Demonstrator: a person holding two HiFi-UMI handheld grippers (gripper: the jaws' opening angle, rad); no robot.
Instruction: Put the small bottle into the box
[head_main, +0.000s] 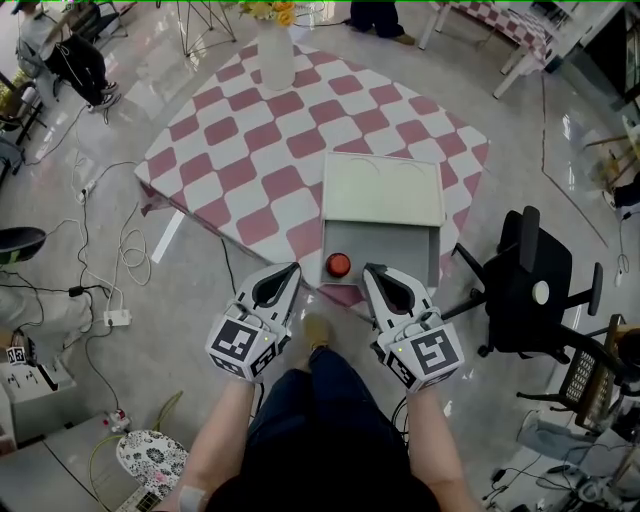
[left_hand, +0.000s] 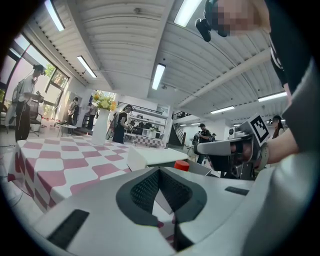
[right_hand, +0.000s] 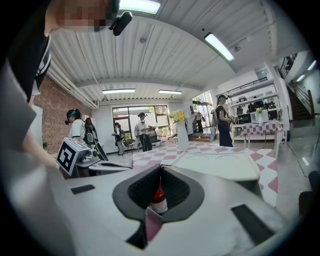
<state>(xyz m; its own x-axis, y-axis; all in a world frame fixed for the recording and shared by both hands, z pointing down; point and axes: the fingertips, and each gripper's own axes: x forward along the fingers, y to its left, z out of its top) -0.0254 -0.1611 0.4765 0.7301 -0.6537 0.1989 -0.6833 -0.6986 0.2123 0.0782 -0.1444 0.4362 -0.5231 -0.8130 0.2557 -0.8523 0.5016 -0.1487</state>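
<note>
A small bottle (head_main: 338, 264) with a red cap is standing upright inside an open grey box (head_main: 392, 250), close to the box's near left corner. In the right gripper view it is showing dark red contents and a white label. A cream lid (head_main: 382, 188) is lying over the far part of the box, leaving the near part uncovered. The box is sitting at the near corner of a table (head_main: 235, 165) covered in a pink and white checked cloth. The right gripper (head_main: 372, 272) is hovering at the box's near edge, just to the right of the bottle and not touching it. Its fingers are closed together with nothing gripped, and the bottle is only showing through the dark hollow between them. The left gripper (head_main: 291, 270) is hovering just to the left of the bottle, over the table's corner. Its fingers are also closed tip to tip and holding nothing, with only checked cloth and the box showing through their hollow. Both grippers are pointing slightly downward towards the box, each carrying a cube with square black and white markers. At the far side of the table a white vase (head_main: 276, 55) is holding yellow flowers. A black office chair (head_main: 525, 285) is standing on the glossy floor (head_main: 150, 300) to the right of the table, and white cables (head_main: 100, 255) are trailing across the floor on the left. Several people are standing in the background of both gripper views.
</note>
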